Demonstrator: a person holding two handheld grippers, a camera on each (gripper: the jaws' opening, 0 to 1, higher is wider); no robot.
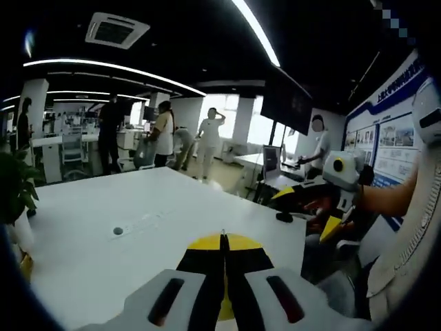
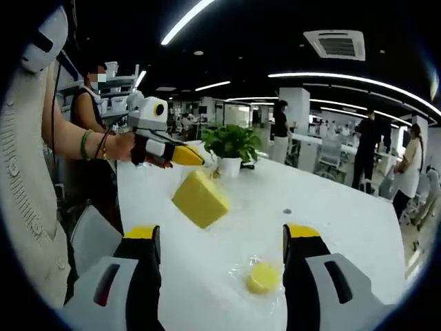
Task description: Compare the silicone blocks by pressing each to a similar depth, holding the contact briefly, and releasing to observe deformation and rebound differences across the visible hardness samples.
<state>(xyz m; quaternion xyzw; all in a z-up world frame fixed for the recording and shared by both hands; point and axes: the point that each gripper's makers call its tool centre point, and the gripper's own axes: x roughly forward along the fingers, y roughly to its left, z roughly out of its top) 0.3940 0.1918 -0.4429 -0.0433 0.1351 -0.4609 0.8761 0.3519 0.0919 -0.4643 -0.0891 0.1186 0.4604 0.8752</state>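
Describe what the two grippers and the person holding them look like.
Each gripper has a pale grey body with dark oval slots, black fingers and yellow tips. The left gripper is seen along its own fingers, as is the right gripper. From outside, the left gripper shows a grey body and a tapering yellow end. The person wears a cream ribbed knit top and wrist bands.

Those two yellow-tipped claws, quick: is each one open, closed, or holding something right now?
Left gripper: jaws shut together, nothing visible between them, above the white table.
Right gripper: jaws wide open, empty, with a yellow block and a yellow disc ahead.
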